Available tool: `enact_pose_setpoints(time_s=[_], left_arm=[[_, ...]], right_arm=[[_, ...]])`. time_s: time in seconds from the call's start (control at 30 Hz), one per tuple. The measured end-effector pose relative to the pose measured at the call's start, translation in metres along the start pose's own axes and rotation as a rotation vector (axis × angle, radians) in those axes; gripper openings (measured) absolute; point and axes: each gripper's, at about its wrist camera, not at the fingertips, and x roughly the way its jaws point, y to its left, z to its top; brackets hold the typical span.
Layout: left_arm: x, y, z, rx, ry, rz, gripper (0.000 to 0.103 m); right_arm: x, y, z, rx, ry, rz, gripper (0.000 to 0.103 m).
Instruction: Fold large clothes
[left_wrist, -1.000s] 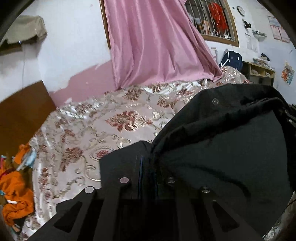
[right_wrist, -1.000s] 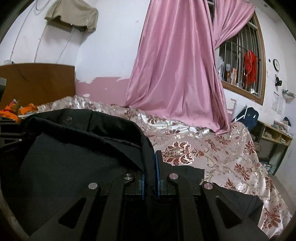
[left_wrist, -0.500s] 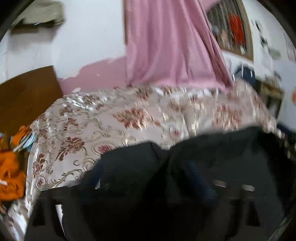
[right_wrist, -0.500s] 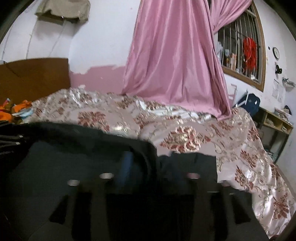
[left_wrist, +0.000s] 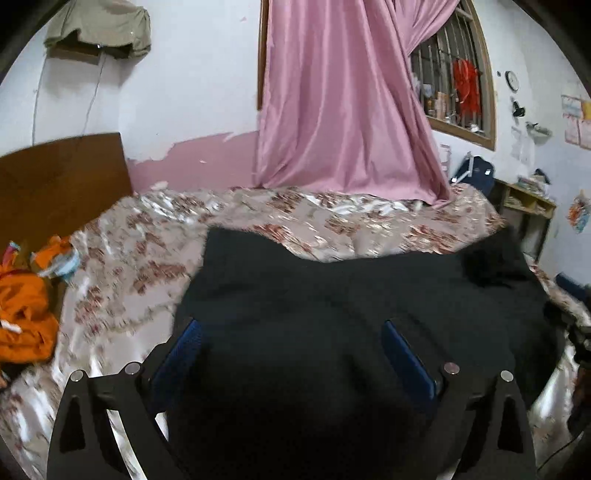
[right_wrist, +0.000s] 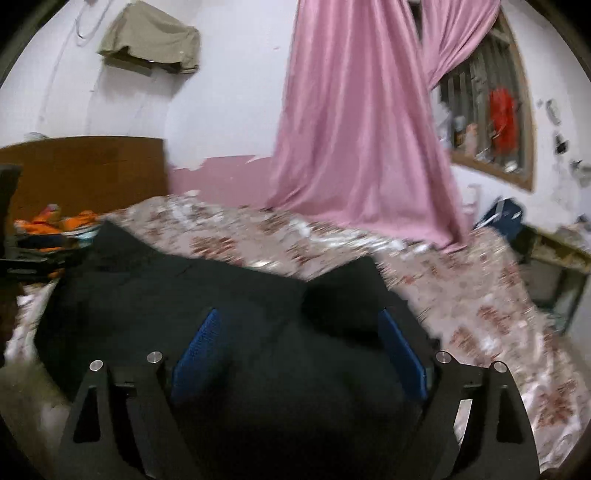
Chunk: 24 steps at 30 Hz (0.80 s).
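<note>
Lying: your black garment (left_wrist: 332, 295) spreads flat on the floral bed (left_wrist: 122, 280).
Left gripper (left_wrist: 291, 343): your jaws stand wide, gripping nothing.
Right gripper (right_wrist: 299, 343): jaws wide, gripping nothing.

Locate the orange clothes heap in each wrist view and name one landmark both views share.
Left wrist view: the orange clothes heap sits at the far left edge, below the brown wooden headboard.
Right wrist view: the orange clothes heap shows at the left, small, beside the black garment.
Shared landmark: the pink satin curtain hanging onto the floral bedspread.
</note>
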Motion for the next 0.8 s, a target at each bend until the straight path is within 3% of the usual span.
enact_pose_setpoints(time_s=[0.07, 0.27, 0.37, 0.63, 0.8], left_arm=[[0.000, -0.009, -0.014, 0.016, 0.036, -0.026, 0.099], [0.019, -0.030, -0.043, 0.041, 0.153, -0.067, 0.099], [0.030, -0.041, -0.044, 0.095, 0.183, -0.027, 0.102], [0.054, -0.045, -0.024, 0.133, 0.186, 0.003, 0.103], [0.077, -0.042, -0.012, 0.112, 0.201, 0.075, 0.103]], right_arm=[[-0.007, -0.003, -0.018, 0.017, 0.057, 0.047, 0.084], [0.001, -0.016, -0.056, 0.054, 0.205, 0.030, 0.084], [0.014, -0.018, -0.062, 0.051, 0.248, 0.038, 0.084], [0.071, -0.005, -0.036, -0.044, 0.290, 0.031, 0.084], [0.110, 0.008, -0.014, -0.128, 0.325, 0.056, 0.084]])
